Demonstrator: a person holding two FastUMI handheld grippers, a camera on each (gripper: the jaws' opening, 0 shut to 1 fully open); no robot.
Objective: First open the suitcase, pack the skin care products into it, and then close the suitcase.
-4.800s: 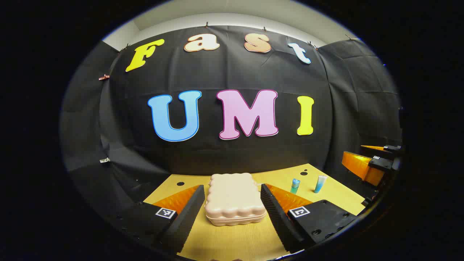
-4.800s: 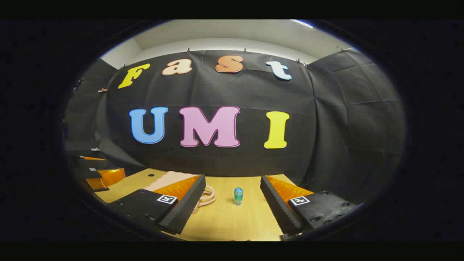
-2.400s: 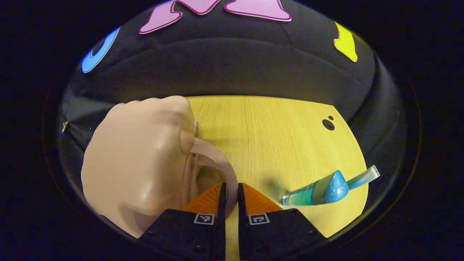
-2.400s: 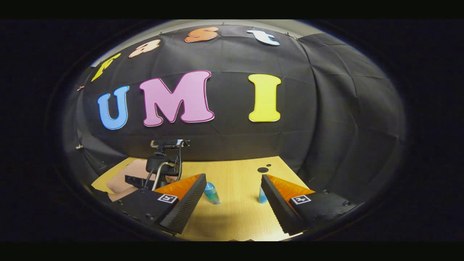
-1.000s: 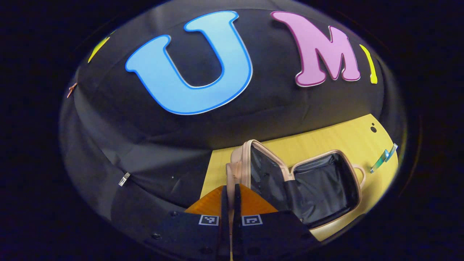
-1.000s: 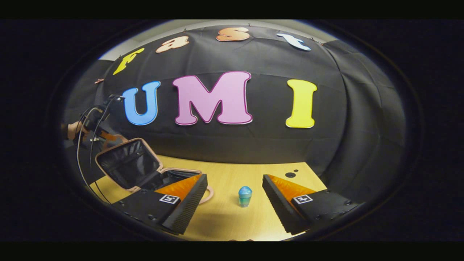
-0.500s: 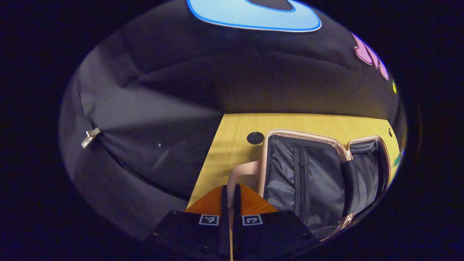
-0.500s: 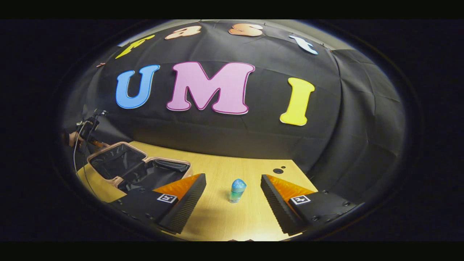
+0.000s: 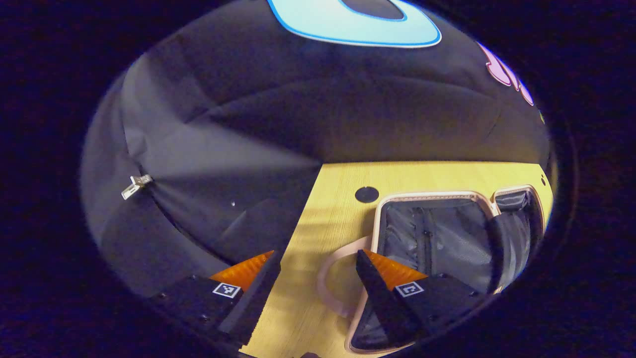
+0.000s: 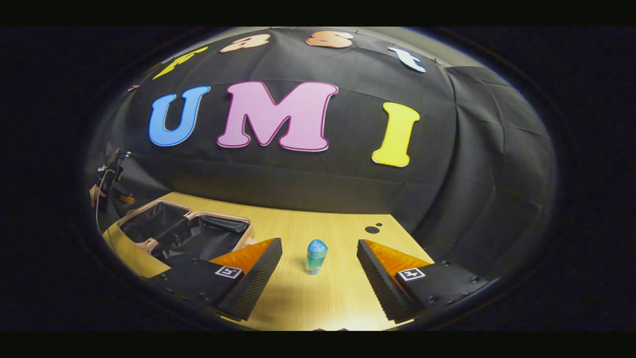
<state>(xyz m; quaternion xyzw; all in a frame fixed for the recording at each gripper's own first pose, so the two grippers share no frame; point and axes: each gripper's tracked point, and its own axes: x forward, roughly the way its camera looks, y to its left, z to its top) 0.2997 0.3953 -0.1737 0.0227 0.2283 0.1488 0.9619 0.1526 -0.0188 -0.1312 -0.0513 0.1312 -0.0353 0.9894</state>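
Above suitcase handle [image 9: 330, 278], left tool [image 9: 318, 293] spread wide, angled down

One open suitcase [image 10: 191, 233], one skin-care bottle [image 10: 315, 256], one table [image 10: 333, 293].

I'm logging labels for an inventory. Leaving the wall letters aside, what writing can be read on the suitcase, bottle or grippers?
Suitcase: no writing visible.
Blue-capped bottle: any print is too small to read.
Left gripper and right gripper: square coded markers, no words.
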